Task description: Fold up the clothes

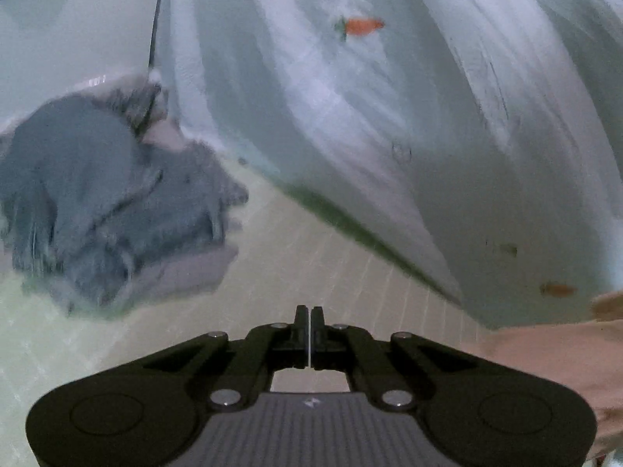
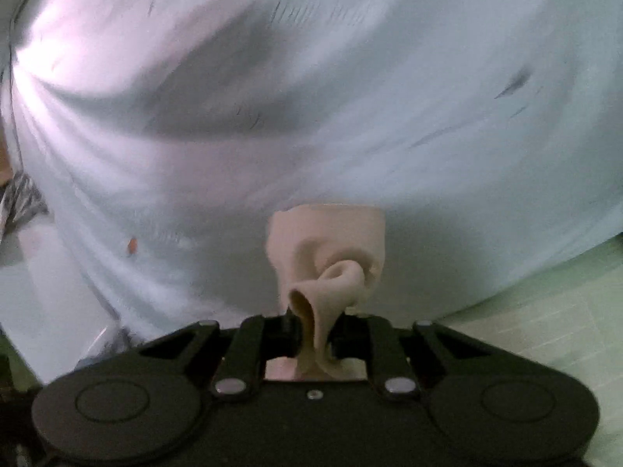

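Pale gridded mat (image 1: pixel 331 257), left claw (image 1: pixel 310 311) closed empty, right claw (image 2: pixel 313 321) gripping beige cloth (image 2: pixel 331 257).

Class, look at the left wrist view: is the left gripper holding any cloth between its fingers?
No. The left gripper is shut with nothing between its fingers, above the bare pale surface.

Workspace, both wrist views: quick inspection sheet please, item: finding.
Surface: pale green gridded mat, partly bare.
Job's things: white carrot-print garment lifted and draped, motion-blurred; its beige cuff pinched at the right gripper.
Clutter: crumpled grey garment on the mat, left side.
Grippers: left gripper shut, holding nothing; right gripper shut on the cuff.
Cables: dark thin line, cannot tell what it is.
Surroundings: mostly hidden by cloth; nothing else identifiable.
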